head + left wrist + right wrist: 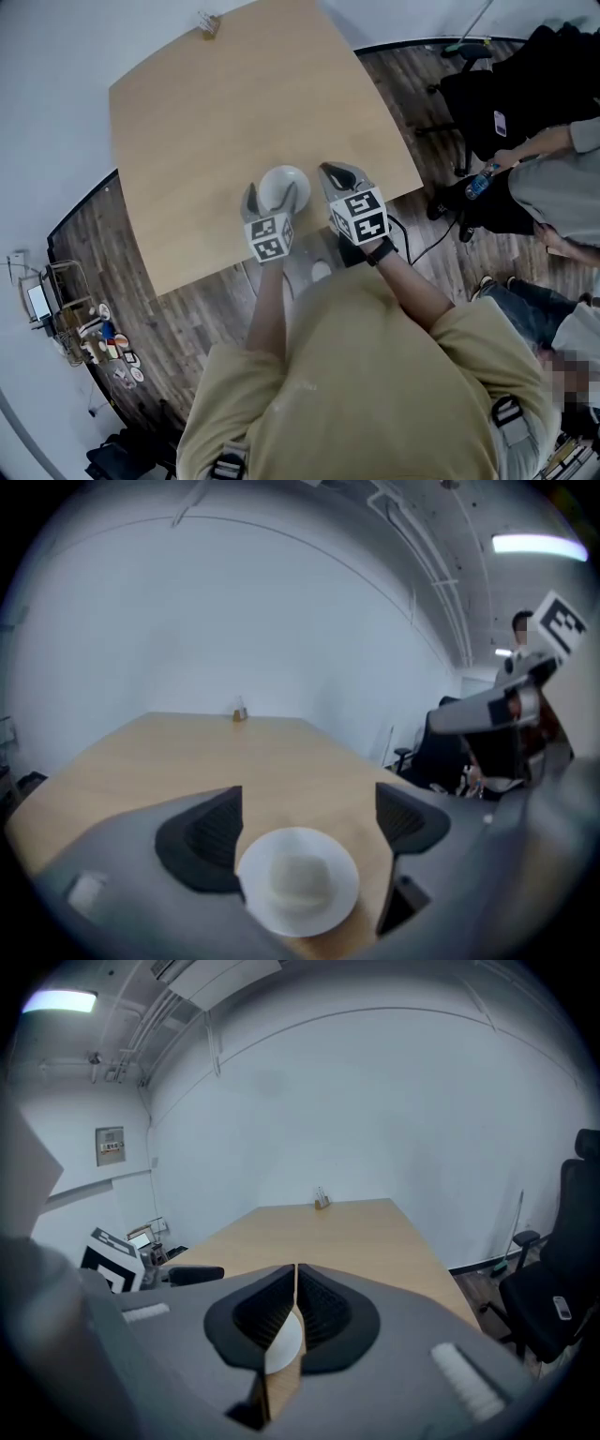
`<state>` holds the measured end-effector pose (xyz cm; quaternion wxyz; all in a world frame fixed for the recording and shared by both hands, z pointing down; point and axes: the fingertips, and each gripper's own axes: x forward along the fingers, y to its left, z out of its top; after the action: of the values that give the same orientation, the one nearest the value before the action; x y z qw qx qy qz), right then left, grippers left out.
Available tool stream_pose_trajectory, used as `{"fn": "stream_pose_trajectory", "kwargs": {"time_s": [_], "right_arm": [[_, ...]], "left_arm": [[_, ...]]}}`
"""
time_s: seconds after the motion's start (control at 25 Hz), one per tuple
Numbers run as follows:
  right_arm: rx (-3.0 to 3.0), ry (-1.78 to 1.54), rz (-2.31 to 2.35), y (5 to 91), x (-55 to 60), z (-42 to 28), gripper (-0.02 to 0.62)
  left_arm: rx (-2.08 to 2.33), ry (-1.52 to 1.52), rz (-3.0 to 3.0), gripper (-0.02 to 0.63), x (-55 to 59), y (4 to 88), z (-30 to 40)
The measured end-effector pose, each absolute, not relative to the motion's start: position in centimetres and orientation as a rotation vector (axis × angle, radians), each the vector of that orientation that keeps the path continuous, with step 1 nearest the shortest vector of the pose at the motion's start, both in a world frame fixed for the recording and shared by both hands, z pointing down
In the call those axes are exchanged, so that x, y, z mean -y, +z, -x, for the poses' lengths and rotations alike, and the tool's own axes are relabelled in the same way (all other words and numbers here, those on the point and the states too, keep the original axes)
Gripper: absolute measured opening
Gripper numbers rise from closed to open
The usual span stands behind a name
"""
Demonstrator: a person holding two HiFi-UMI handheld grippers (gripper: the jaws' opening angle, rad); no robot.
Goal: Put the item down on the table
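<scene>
One bowl (284, 186): white, round, upright, on the tabletop (234, 94) near its front edge. In the left gripper view it (298, 881) sits low between the jaws, nearer the jaw on that view's left. Whether it touches that jaw cannot be told.
Left tongs (272, 199): spread wide, one jaw on either side of the bowl, not pinching it.
Right tongs (336, 172): pressed together, nothing between them, just beside the bowl on its right, tip over the tabletop.
Small object (208, 24): at the tabletop's far edge, too small to identify.
Chair (473, 98): black, on the wood floor to the right of the tabletop.
Person (553, 187): seated at far right, bottle (479, 181) by the hand.
</scene>
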<state>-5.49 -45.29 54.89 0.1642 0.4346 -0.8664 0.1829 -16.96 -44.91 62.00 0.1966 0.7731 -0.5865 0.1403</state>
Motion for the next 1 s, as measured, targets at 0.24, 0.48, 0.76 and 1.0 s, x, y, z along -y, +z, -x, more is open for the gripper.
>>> {"fn": "stream_pose_trajectory", "kwargs": {"time_s": [0.24, 0.48, 0.76, 1.0], "right_arm": [[2.526, 0.441, -1.281, 52.2, 43.8, 5.9, 0.005], [2.613, 0.277, -1.343, 47.8, 42.1, 7.1, 0.003], [2.683, 0.169, -1.391, 44.1, 39.7, 8.1, 0.003], [2.700, 0.073, -1.396, 42.6, 38.1, 8.2, 0.003]], "left_arm": [[1.726, 0.203, -2.304, 0.327, 43.5, 52.9, 16.6], [1.858, 0.069, -2.347, 0.199, 41.3, 46.2, 18.2], [1.965, 0.003, -2.366, 0.002, 38.3, 42.1, 20.0], [1.954, -0.023, -2.391, 0.002, 36.6, 41.3, 19.7]]}}
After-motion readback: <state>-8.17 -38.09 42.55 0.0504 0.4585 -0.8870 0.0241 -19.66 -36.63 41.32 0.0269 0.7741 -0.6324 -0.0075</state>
